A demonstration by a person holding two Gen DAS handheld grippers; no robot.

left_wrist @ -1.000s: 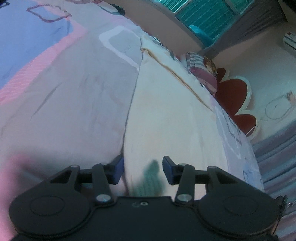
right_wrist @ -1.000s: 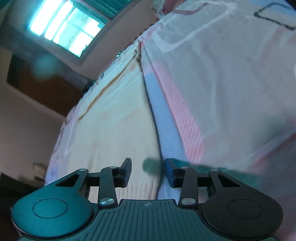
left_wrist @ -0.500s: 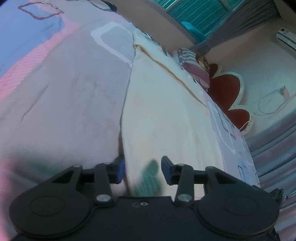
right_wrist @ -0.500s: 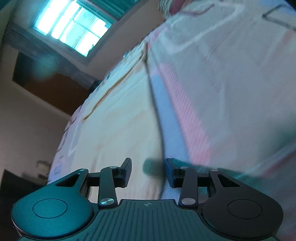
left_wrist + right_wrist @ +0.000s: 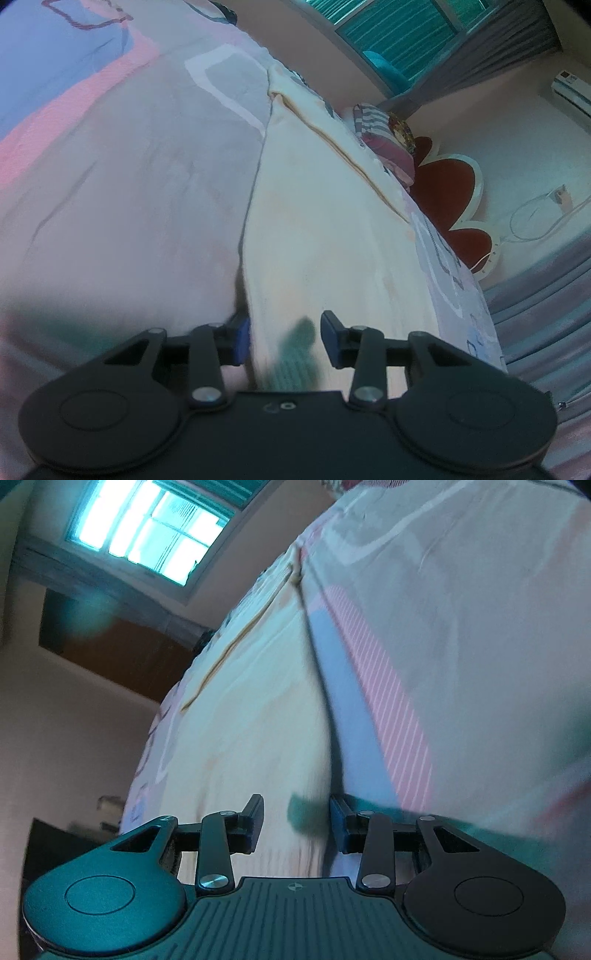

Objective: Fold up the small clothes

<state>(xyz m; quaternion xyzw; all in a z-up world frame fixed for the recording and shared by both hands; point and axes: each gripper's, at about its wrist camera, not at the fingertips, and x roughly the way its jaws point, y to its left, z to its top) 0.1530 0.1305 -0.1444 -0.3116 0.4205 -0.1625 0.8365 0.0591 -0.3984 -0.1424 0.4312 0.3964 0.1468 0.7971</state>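
The bed (image 5: 122, 177) takes up most of the room, covered in a sheet of pale grey, pink and blue patches with white outlined shapes. Spread flat on it lies the cream garment (image 5: 325, 229), a thin brown seam running along its length; its long edges sit against the sheet on both sides. Past its far end a striped pillow (image 5: 380, 136) leans by a red flower-shaped cushion (image 5: 447, 188) against the wall, and a bright window (image 5: 147, 528) glows high up.

The left gripper (image 5: 284, 341) sits low at the garment's near left edge, fingers spread, one on the sheet side and one over the cloth. The right gripper (image 5: 297, 821) does the same at the near right edge, fingers apart and straddling the hem. Whether either pad actually touches the fabric is hard to say; that close strip is blurred.
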